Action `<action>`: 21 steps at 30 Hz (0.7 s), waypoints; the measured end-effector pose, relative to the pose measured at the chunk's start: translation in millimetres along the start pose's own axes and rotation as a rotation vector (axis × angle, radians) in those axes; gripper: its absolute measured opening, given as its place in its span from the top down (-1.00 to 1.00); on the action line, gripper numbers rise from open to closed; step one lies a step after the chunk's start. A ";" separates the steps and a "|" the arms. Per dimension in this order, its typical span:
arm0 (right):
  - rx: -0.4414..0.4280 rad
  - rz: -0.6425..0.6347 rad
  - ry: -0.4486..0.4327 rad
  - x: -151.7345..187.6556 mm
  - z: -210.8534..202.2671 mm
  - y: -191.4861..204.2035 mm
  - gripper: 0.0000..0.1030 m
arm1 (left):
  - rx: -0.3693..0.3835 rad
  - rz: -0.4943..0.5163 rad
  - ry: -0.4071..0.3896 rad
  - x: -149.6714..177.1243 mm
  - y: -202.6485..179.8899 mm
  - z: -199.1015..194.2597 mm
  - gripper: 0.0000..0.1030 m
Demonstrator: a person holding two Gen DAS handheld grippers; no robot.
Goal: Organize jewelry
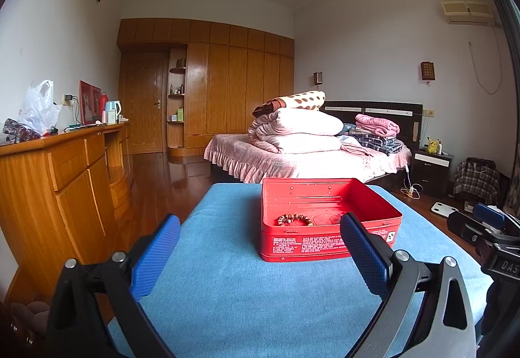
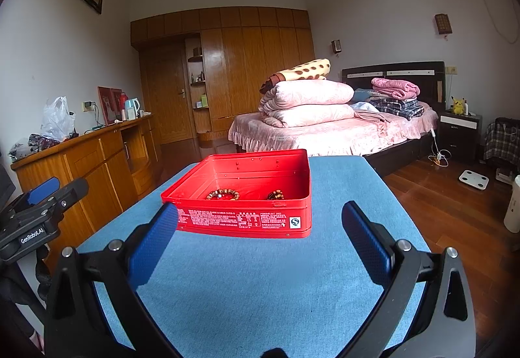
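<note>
A red metal tin [image 1: 325,244] stands open on the blue cloth-covered table [image 1: 243,299]; it also shows in the right wrist view [image 2: 247,221]. Inside lie a brown bead bracelet [image 1: 294,219] [image 2: 223,194] and a second, smaller bead bracelet [image 2: 276,195]. My left gripper [image 1: 260,247] is open and empty, held just short of the tin's near wall. My right gripper [image 2: 260,237] is open and empty, also just in front of the tin. Each gripper shows at the edge of the other's view: the right one [image 1: 487,224], the left one [image 2: 45,198].
A wooden dresser [image 1: 65,169] with a plastic bag and a kettle runs along the left wall. A bed [image 1: 308,156] with folded quilts stands behind the table. A nightstand [image 2: 458,130] and a scale [image 2: 473,176] are at the right on the wooden floor.
</note>
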State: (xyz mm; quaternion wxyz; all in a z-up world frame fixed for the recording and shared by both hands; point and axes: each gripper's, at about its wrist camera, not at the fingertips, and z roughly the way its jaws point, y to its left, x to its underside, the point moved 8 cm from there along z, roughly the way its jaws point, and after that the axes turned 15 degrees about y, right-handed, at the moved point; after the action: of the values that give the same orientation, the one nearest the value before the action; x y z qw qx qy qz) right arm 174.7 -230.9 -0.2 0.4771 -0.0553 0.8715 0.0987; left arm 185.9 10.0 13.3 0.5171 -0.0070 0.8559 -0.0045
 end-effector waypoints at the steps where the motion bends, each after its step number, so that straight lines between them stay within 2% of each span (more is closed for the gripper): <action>1: 0.000 -0.001 0.001 -0.6 0.2 0.9 -0.90 | 0.001 -0.003 0.001 -0.3 0.4 0.4 -0.88; 21: 0.002 -0.007 0.003 -1.0 2.2 4.8 -0.90 | 0.018 -0.015 0.015 0.5 2.1 4.8 -0.88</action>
State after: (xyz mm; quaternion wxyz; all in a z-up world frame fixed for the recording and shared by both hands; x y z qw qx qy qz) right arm 176.2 -225.8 0.1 0.4761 -0.0579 0.8722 0.0962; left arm 189.9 12.0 10.7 0.5105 -0.0086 0.8597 -0.0163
